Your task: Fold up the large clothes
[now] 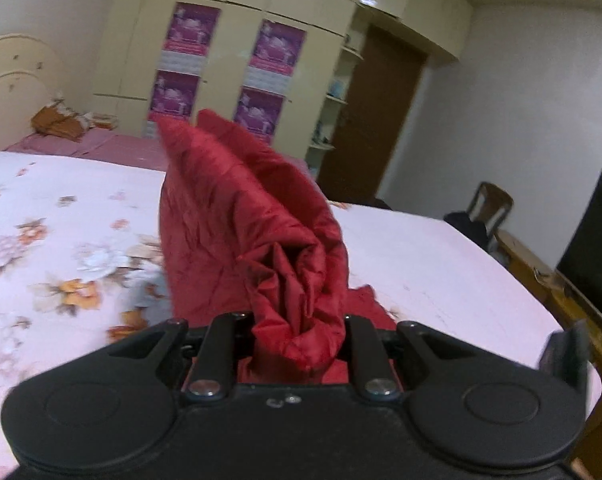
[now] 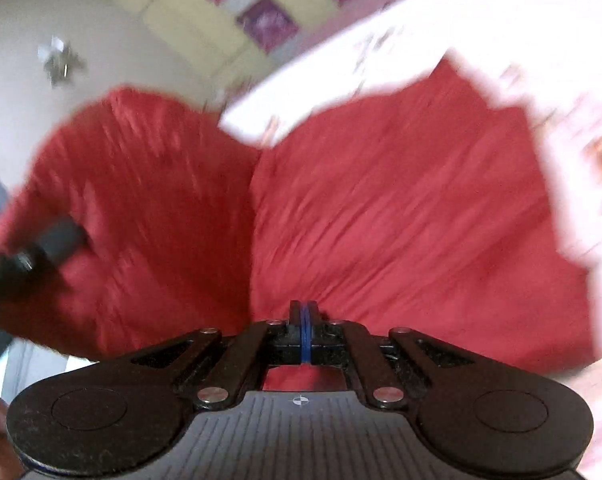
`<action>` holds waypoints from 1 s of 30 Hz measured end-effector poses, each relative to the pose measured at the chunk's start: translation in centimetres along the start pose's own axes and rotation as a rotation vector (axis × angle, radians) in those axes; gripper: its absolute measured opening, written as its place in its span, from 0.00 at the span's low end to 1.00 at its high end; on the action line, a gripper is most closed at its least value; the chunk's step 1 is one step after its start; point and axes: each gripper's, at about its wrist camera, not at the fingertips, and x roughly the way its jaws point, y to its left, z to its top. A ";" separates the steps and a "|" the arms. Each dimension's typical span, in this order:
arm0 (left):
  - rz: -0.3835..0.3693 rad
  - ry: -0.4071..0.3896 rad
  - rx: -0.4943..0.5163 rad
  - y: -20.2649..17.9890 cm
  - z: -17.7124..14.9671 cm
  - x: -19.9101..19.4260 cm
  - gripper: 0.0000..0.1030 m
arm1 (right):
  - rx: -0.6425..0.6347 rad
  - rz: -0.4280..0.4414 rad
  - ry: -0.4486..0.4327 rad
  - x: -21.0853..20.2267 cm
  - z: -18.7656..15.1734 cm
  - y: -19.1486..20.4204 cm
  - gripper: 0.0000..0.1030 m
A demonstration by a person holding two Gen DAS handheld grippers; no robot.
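Two tools, both clamped on one red garment (image 1: 237, 216). My left tool (image 1: 297, 344) has a thick bunch of it pinched between nearly closed jaws, and the cloth rises ahead of it above the floral bed (image 1: 61, 240). My right tool (image 2: 305, 320) is fully shut at the cloth's edge; whether it pinches fabric I cannot tell. From there the garment spreads forward across the bed, its length running away from me. Blur hides finer detail.
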 end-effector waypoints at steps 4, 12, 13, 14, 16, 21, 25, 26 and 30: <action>-0.027 0.050 0.045 -3.3 -0.4 3.2 0.16 | 0.050 -0.026 -0.088 -3.6 1.9 -3.5 0.02; -0.103 0.281 0.063 -6.3 -3.6 9.5 0.36 | 0.130 -0.054 -0.115 -6.7 3.3 -8.1 0.02; -0.107 0.290 0.068 -6.5 -4.0 10.0 0.44 | 0.146 -0.049 -0.112 -7.0 3.4 -8.5 0.02; -0.117 0.299 0.066 -6.7 -4.4 10.4 0.62 | 0.157 -0.051 -0.117 -7.4 3.6 -9.0 0.02; -0.184 0.297 0.046 -7.2 -4.9 10.4 0.84 | 0.160 -0.061 -0.138 -8.3 4.0 -9.4 0.40; -0.350 0.243 -0.053 -5.0 -3.3 7.6 0.58 | 0.126 0.033 -0.195 -10.3 6.0 -9.4 0.86; -0.199 0.107 -0.146 0.8 -1.7 5.6 0.47 | 0.105 0.128 -0.141 -7.9 8.1 -8.4 0.84; -0.139 0.102 -0.174 2.8 -1.5 5.9 0.36 | 0.095 0.139 -0.127 -7.1 8.5 -8.0 0.84; -0.052 0.124 -0.248 8.4 -1.5 7.9 0.31 | 0.053 0.140 -0.036 -2.7 9.6 -7.0 0.84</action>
